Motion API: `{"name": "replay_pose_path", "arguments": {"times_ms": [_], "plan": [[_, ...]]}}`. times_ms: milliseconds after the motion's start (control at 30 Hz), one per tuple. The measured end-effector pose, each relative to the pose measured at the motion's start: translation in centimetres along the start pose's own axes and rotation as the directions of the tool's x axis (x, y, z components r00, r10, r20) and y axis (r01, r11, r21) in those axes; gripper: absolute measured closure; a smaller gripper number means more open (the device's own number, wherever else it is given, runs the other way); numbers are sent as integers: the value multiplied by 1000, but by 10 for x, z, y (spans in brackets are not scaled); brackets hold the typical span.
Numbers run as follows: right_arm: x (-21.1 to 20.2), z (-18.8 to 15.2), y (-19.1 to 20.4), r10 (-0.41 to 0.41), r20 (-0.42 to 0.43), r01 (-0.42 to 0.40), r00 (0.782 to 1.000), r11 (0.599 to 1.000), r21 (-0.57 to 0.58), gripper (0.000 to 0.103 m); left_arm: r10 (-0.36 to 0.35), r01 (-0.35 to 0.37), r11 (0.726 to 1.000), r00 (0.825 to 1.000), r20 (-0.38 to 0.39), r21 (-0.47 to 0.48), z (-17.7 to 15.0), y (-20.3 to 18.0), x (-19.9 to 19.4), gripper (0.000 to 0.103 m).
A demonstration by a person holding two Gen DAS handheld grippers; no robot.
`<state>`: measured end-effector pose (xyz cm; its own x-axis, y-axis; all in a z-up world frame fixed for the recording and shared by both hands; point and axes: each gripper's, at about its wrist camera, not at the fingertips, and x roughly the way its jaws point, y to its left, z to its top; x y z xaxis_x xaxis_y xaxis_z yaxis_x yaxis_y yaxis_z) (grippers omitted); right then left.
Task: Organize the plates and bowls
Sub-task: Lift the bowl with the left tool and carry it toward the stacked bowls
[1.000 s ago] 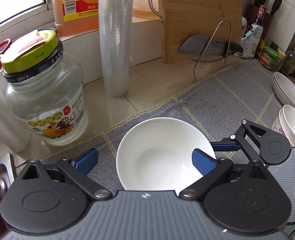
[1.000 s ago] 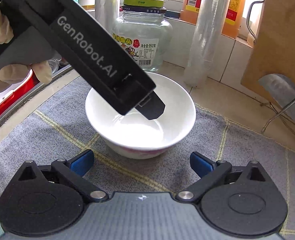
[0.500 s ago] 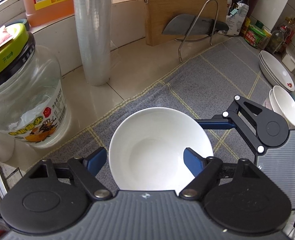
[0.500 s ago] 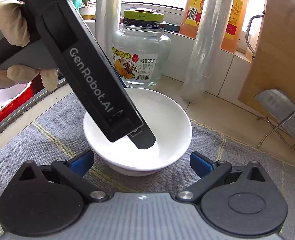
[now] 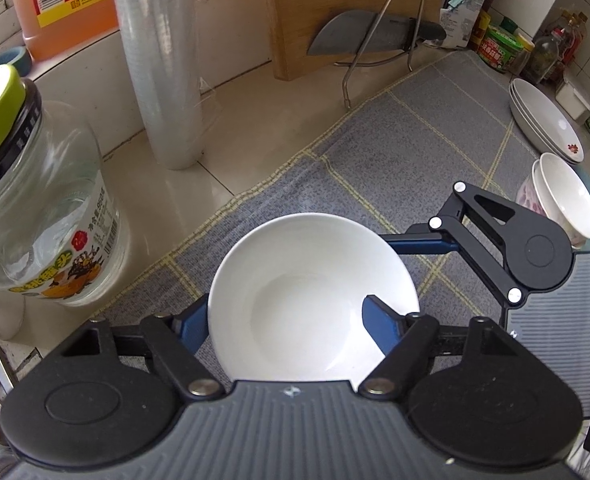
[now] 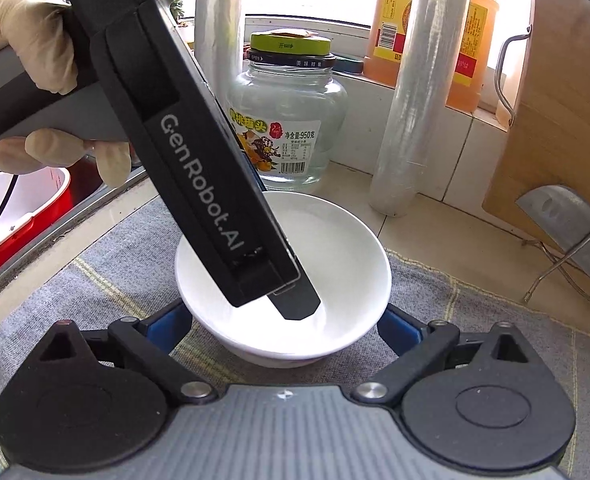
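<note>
A white bowl (image 5: 295, 292) (image 6: 335, 248) stands on the grey checked cloth (image 5: 415, 140). My left gripper (image 5: 285, 316) points steeply down and is shut on the bowl, with one finger outside its left wall and the other finger (image 6: 295, 304) inside it. My right gripper (image 6: 285, 324) faces the bowl from the other side. Its jaws are closing, with a blue finger on each side of the bowl's lower wall; I cannot make out contact. Two nested bowls (image 5: 567, 196) and stacked white plates (image 5: 543, 120) sit at the cloth's far right.
A glass jar (image 5: 43, 220) and a roll of cling film (image 5: 159, 60) stand just beyond the bowl. A wooden cutting board (image 5: 335, 8) and a cleaver (image 5: 367, 36) lean in a wire rack. A red basin (image 6: 15, 208) lies in the sink, and a gloved hand (image 6: 27, 48) holds the left gripper.
The left gripper's jaws have closed in on the bowl and the gripper has tipped steeper. The bowl now lies nearer the right gripper, between its fingers.
</note>
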<state>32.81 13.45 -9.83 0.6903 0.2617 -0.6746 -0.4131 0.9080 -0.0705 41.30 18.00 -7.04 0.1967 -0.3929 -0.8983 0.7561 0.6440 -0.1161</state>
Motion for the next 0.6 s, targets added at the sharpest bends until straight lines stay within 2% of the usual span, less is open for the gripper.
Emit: {"name": "replay_pose_path", "arguments": {"times_ms": [67,600], "plan": [[0,1,1,1,2,-1,1000,1000,-4,6,2,-2,1000,1000,-6,5,2,0,1,26],[-1,2,-1,9,-2,-9,1000,1000,19,7,7,-7,1000,1000,-20,1,5,0,3,26]]}}
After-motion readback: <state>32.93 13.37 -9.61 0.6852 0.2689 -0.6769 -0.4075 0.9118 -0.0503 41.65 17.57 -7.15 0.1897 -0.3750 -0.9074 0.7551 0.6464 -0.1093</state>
